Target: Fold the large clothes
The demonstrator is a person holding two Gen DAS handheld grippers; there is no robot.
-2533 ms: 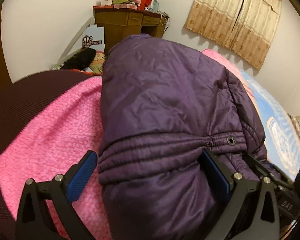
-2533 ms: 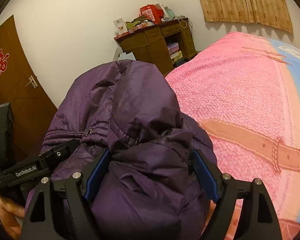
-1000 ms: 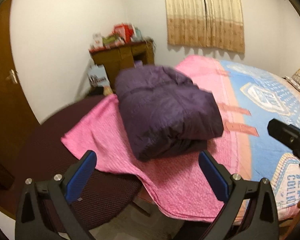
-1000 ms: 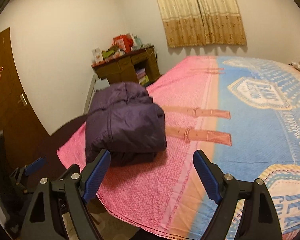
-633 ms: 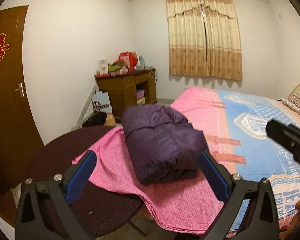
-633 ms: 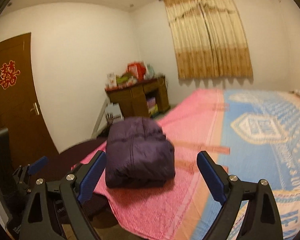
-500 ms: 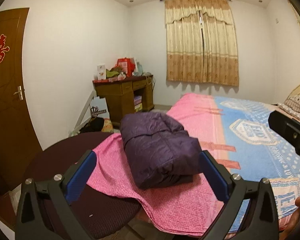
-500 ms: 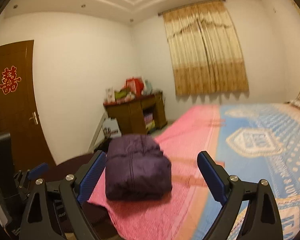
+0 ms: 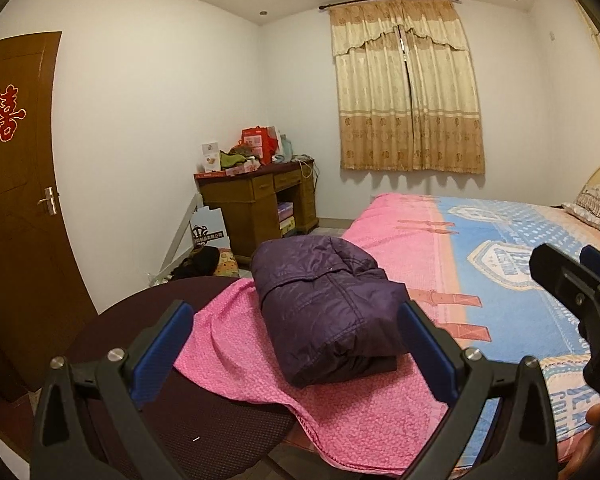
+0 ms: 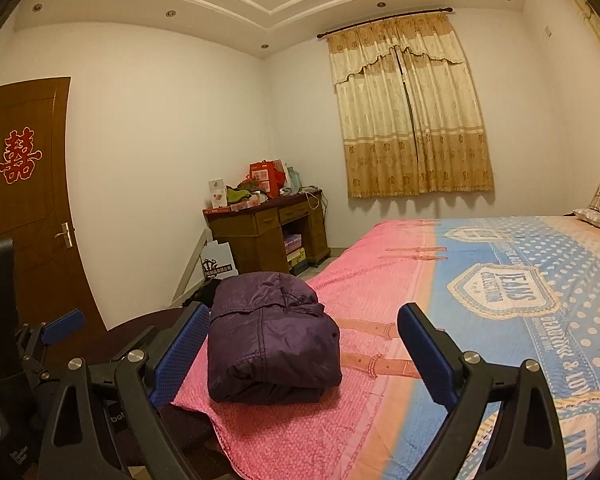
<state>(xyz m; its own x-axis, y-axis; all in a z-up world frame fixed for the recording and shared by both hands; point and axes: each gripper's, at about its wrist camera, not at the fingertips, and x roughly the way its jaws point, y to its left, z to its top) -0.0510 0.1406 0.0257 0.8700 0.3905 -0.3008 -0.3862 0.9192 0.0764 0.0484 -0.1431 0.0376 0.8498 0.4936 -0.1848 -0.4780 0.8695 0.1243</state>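
Left wrist view: The left gripper (image 9: 294, 346) has its jaws spread wide and holds nothing. The jacket (image 9: 326, 312) lies folded into a compact bundle on the pink corner of the bed (image 9: 500, 264), where the cover drapes onto a chair (image 9: 140, 320). The gripper is apart from the jacket, with open air between pads and fabric. The right gripper (image 9: 572, 284) shows at the right edge, also clear of the jacket.

Step in hand, as a judgement: the fold appears complete and both tools are withdrawn. The next move calls for either nothing further or a light press to flatten the bundle, approached from above so the layers do not slide.

Right wrist view: The right gripper (image 10: 300, 344) has its jaws opening, near full spread, with nothing between them. The jacket (image 10: 270, 338) is a dark purple quilted bundle, puffy, with a seam line across the top layer and a lower layer showing at the near edge. It sits level and holds its shape unaided. The padding is likely to spring back if disturbed.
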